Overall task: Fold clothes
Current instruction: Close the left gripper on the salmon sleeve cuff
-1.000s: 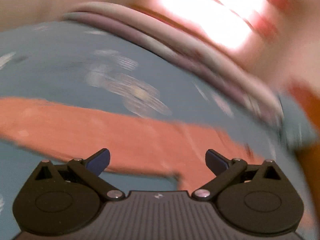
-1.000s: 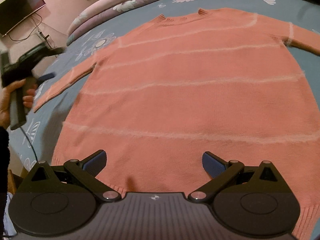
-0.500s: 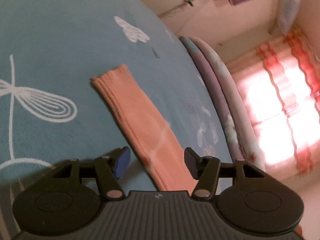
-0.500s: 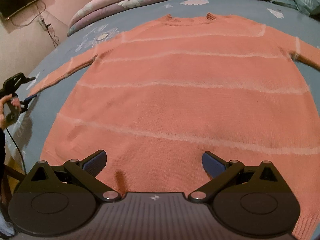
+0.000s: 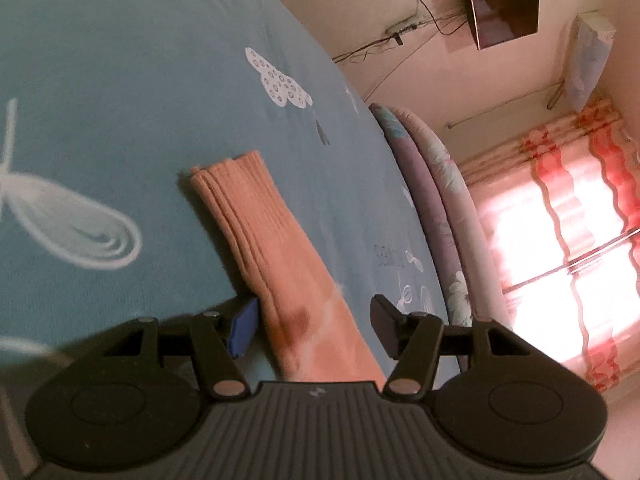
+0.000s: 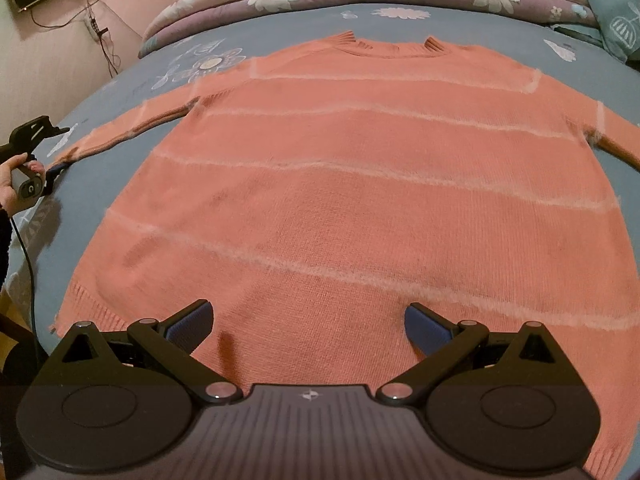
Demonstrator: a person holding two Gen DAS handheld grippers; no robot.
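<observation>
Two hand-held grippers: left hand-held gripper (image 5: 314,330) astride sleeve cuff (image 5: 240,200).

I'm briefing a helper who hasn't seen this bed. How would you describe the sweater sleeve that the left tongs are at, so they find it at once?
Start from the blue bedsheet with white prints, where the salmon striped sweater lies flat. Follow its outstretched sleeve toward the TV wall to the ribbed cuff. That sleeve lies between the fingers of the open left tongs; the other sleeve runs off toward the far side with nothing near it.

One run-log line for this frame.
sweater flat on bed | left tongs open, straddling sleeve | right tongs open over hem
</observation>
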